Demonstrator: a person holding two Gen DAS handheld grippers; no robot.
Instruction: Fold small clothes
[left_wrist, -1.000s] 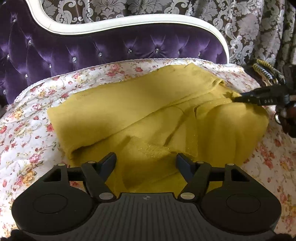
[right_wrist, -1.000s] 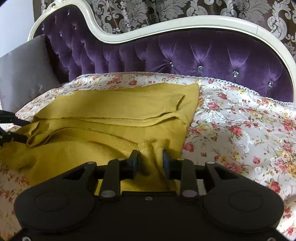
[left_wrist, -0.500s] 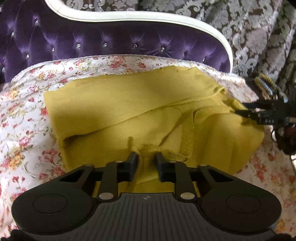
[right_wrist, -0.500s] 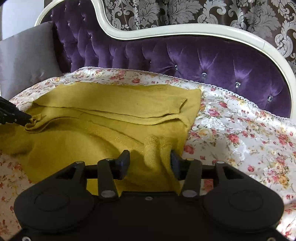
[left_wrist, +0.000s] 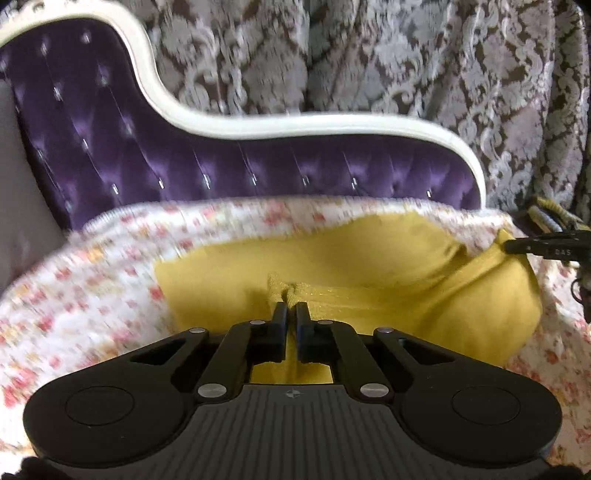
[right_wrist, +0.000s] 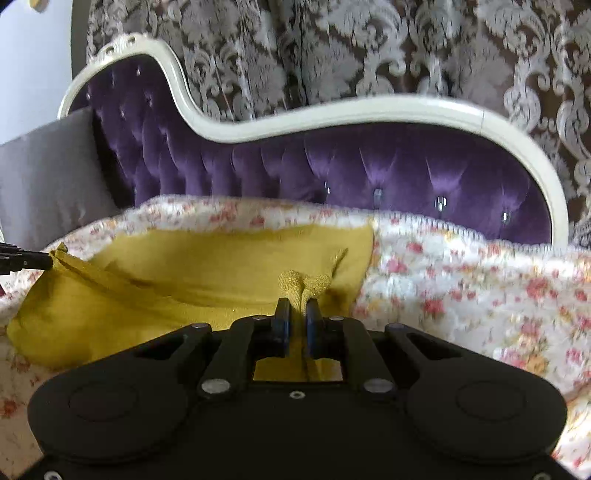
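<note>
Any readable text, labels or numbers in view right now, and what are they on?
"DAS", white letters on the right claw, seen from the left wrist view where it pinches the yellow garment; it may be cut off.
A small round emblem on the left claw's body: too small to read.
Nothing else is readable.

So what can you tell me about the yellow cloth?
The cloth is mustard yellow, soft and knit-looking, with a faintly glittery band along its near hem. It lies in loose folded layers on the flowery bedspread, in front of the purple headboard. The left gripper is shut on a bunched bit of the hem, and the right gripper is closing on another bunch, which puffs up between its fingers. The pinched hem looks raised above the rest. The pictures are blurry, so finer details are unclear.
</note>
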